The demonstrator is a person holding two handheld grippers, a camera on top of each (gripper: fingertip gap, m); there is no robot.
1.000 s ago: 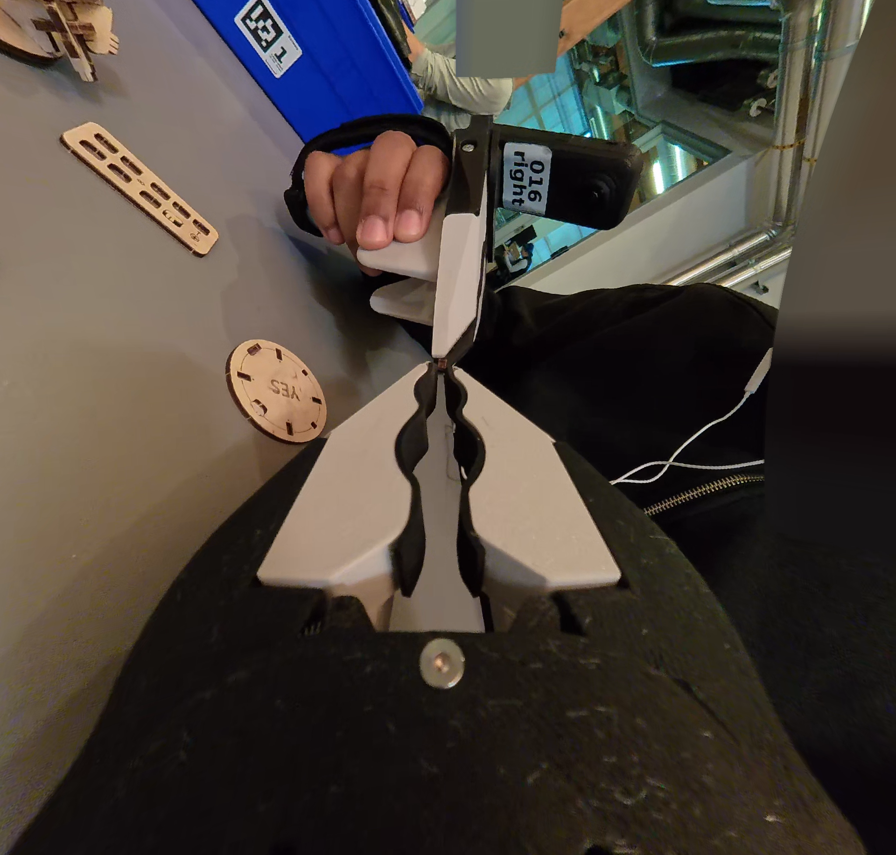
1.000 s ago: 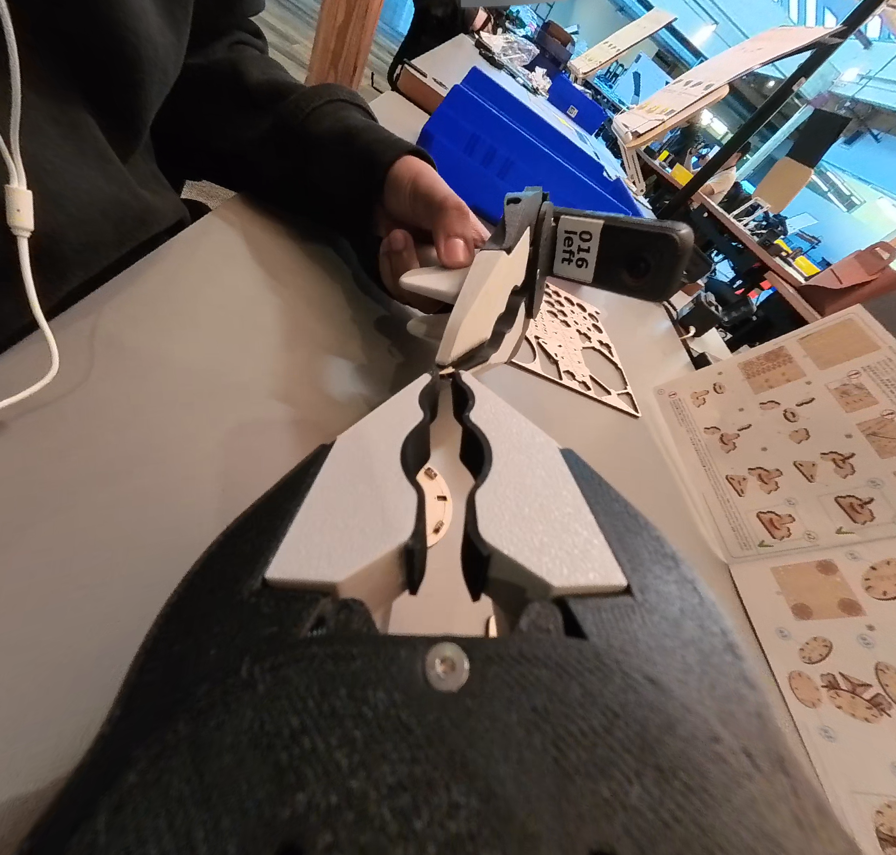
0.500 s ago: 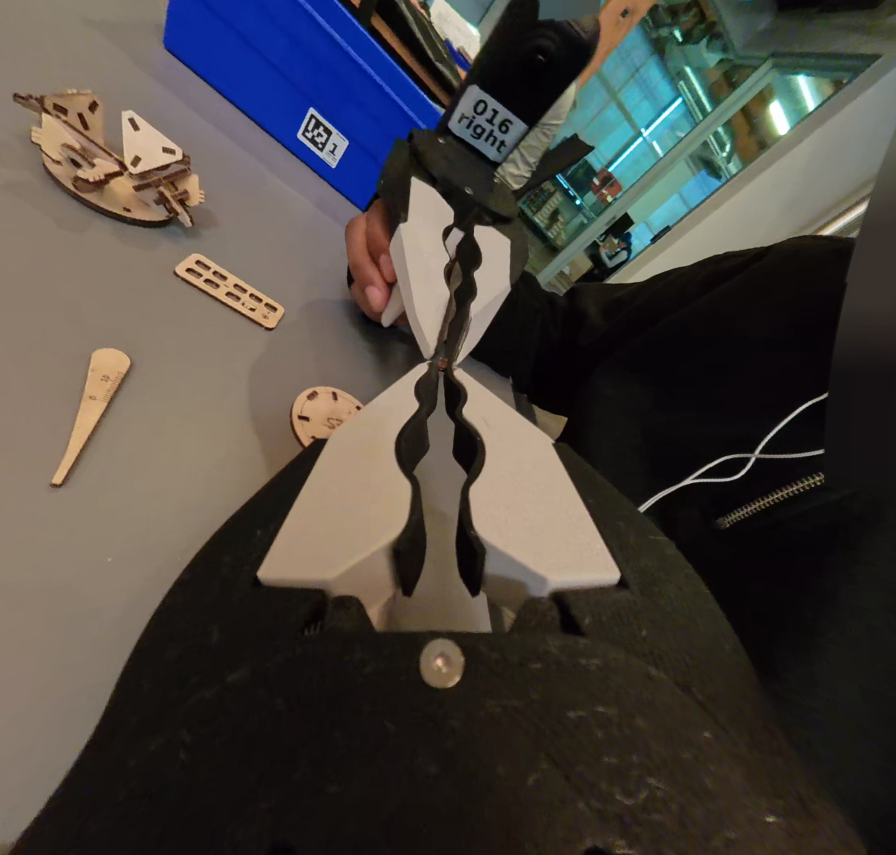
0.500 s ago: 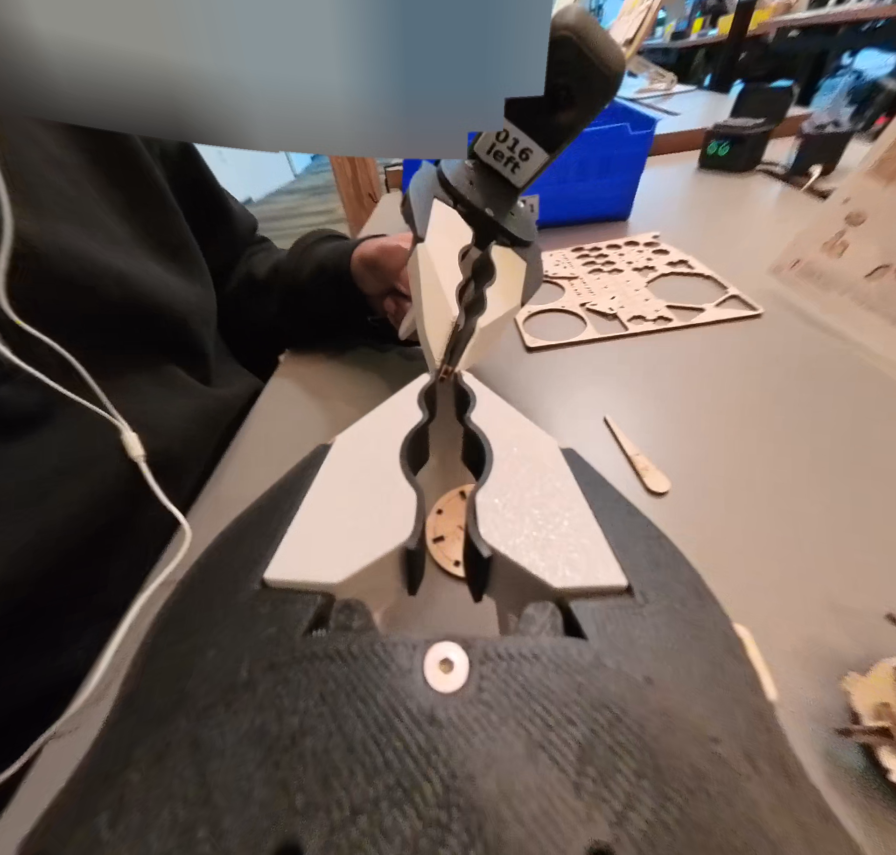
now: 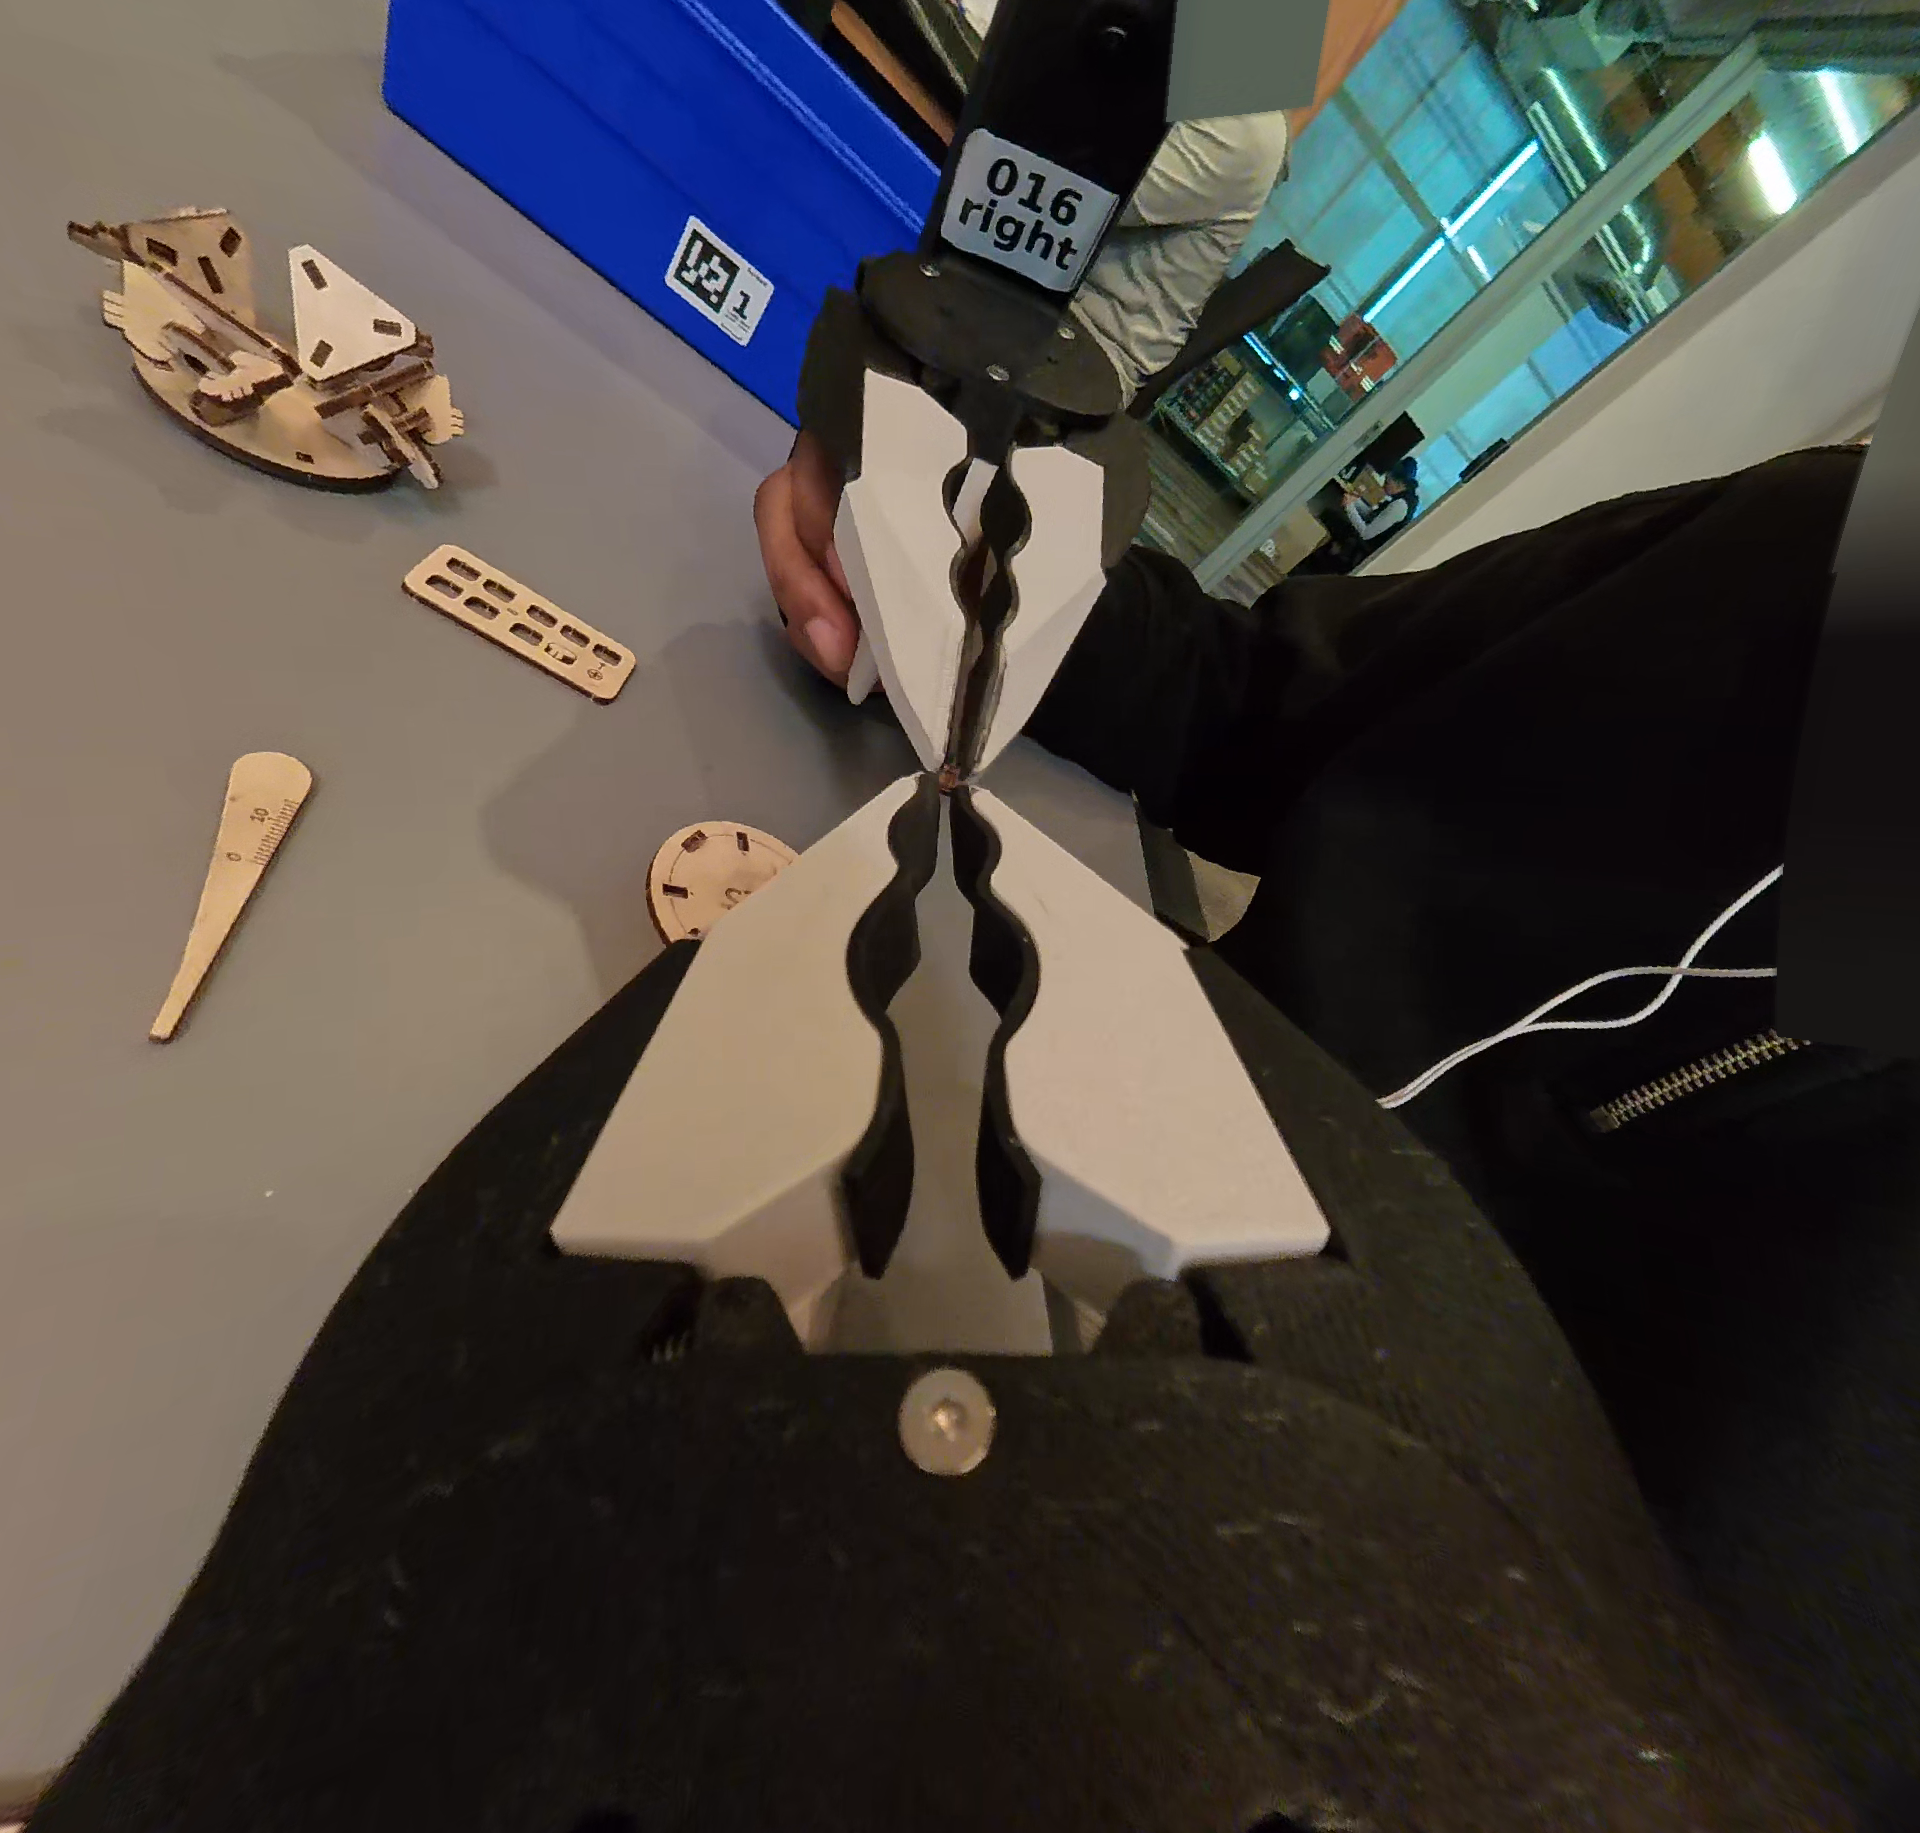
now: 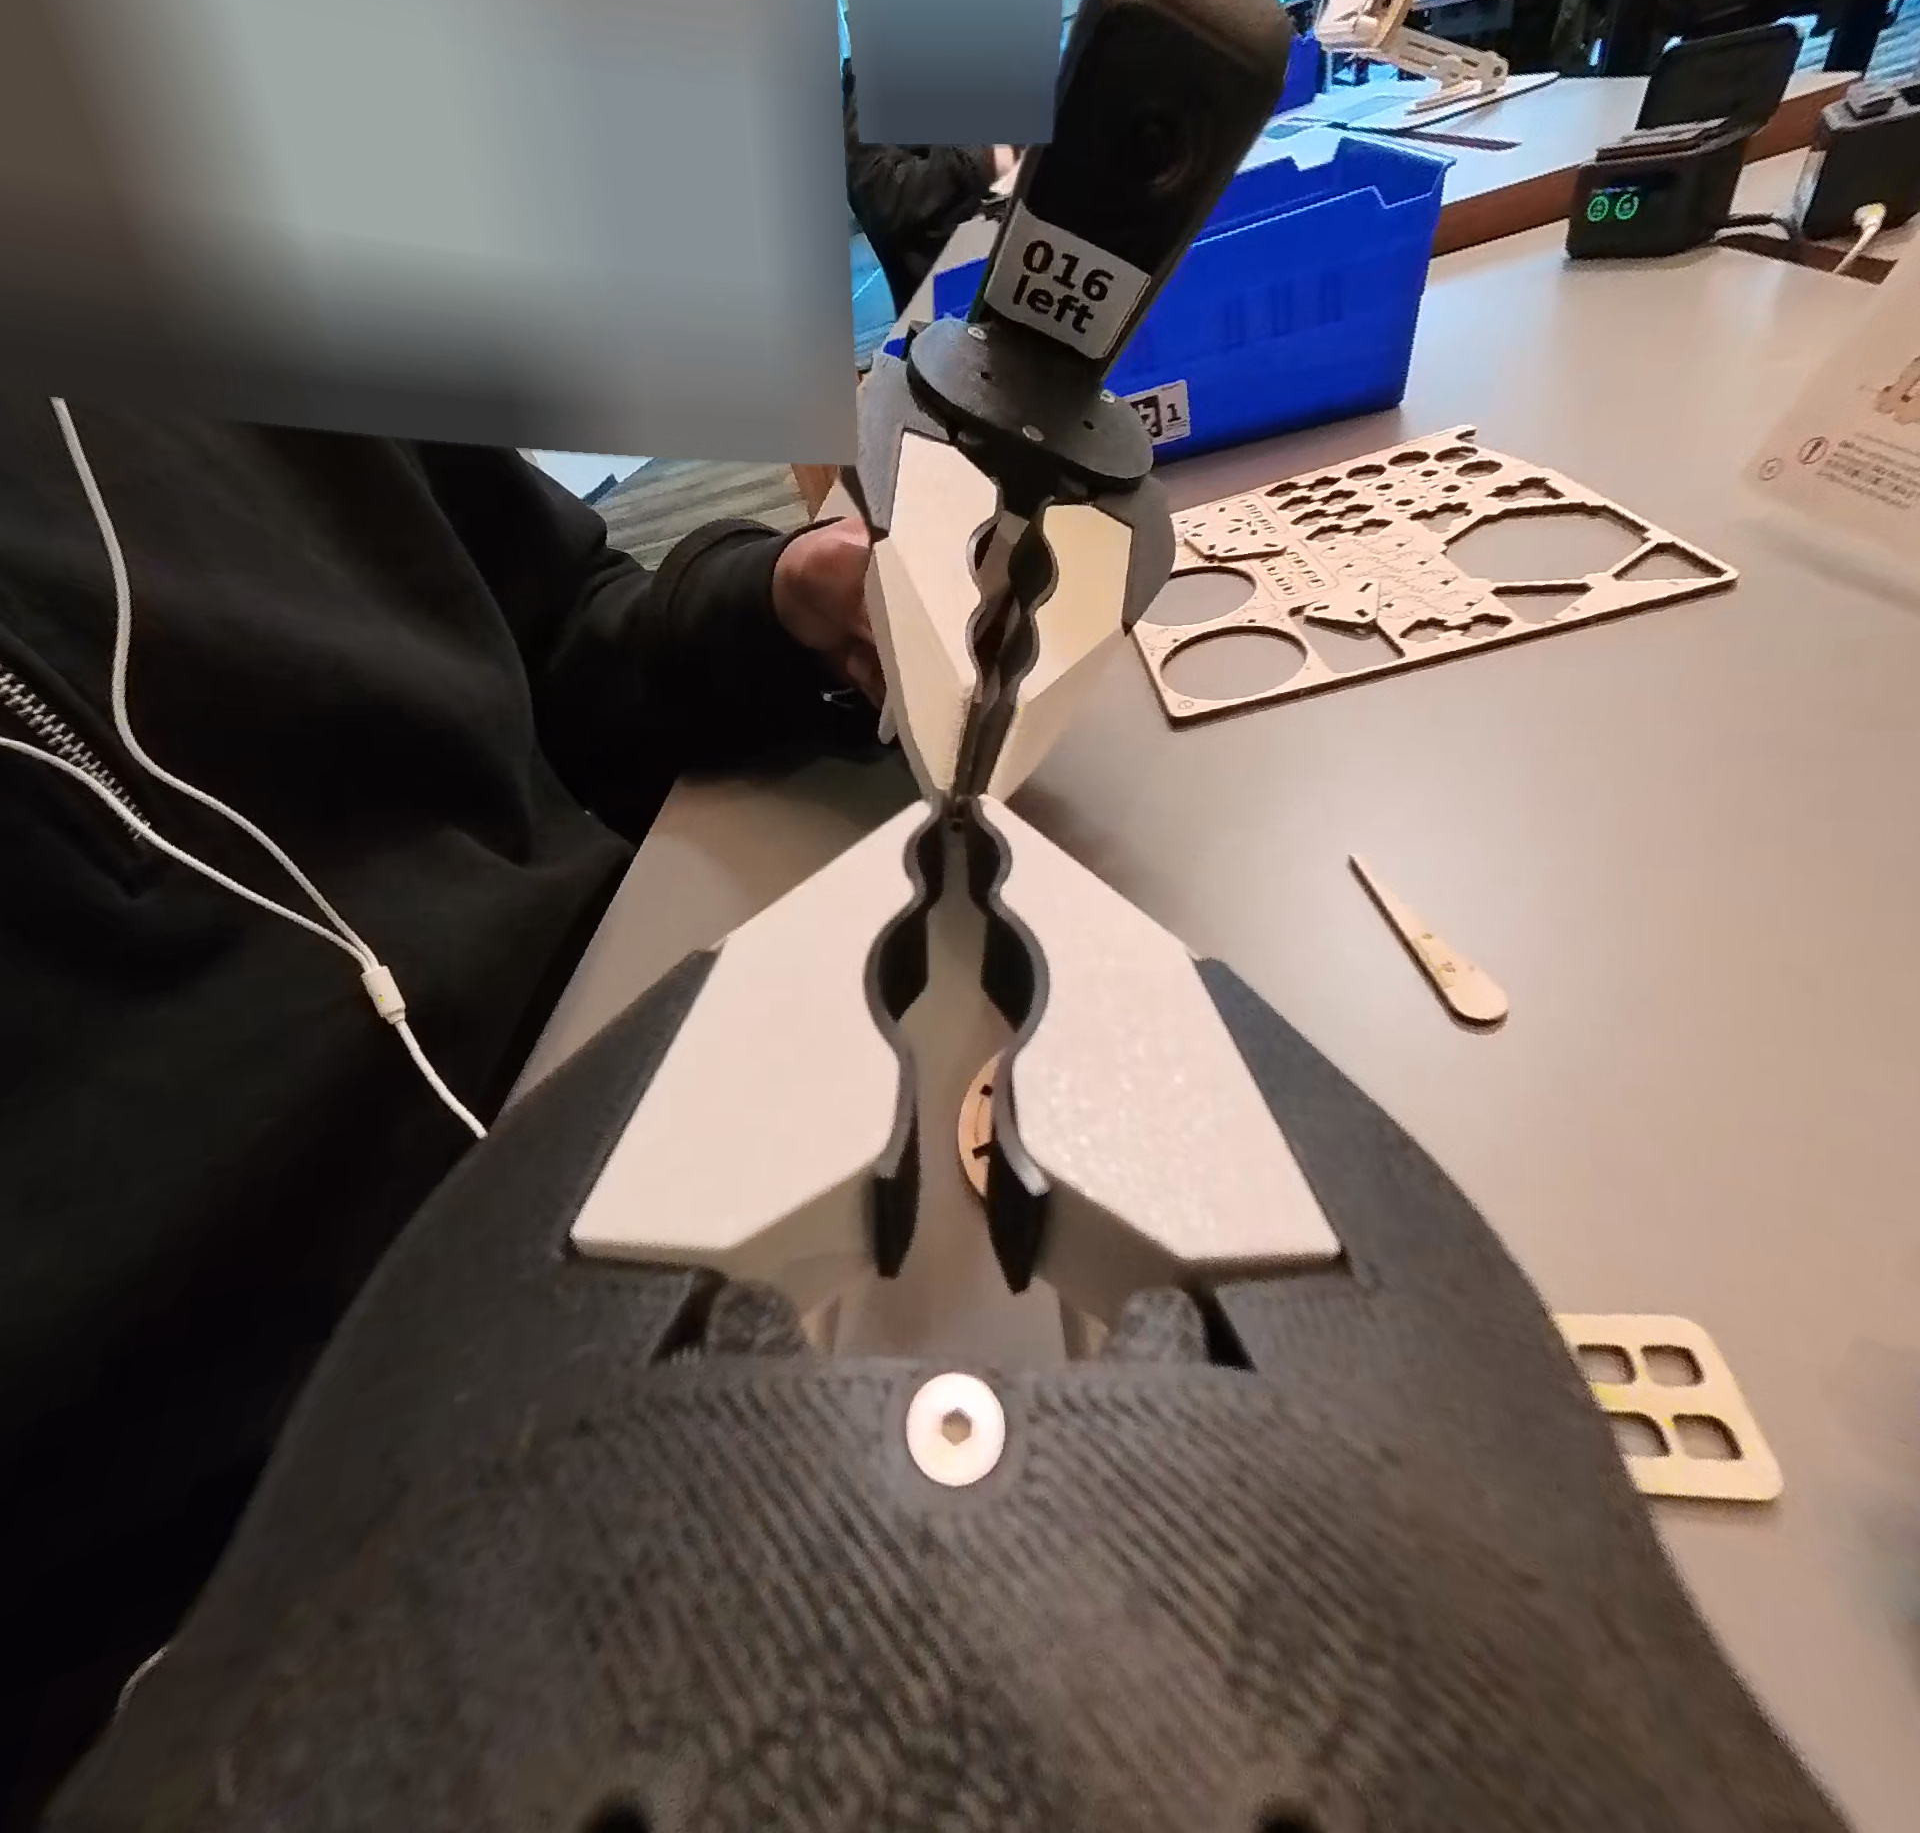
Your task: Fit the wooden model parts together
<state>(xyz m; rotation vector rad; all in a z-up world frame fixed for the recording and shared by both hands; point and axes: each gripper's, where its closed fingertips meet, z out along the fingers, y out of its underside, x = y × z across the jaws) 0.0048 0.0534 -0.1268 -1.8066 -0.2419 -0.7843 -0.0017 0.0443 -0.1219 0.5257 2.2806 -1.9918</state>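
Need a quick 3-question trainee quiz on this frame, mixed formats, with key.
1. True or false: the left gripper and the right gripper meet tip to tip above the table.
2. Which lies nearest the left gripper's fingers? A) wooden disc B) blue bin C) slotted wooden strip
3. Fill in: the punched-out wooden sheet lies in front of the ____ bin.

Key: 1 true; 2 A; 3 blue

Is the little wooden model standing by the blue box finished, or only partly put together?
Cannot tell. The pale plywood model stands assembled on its oval base beside the blue plastic bin, yet loose wooden pieces lie nearby on the grey table.
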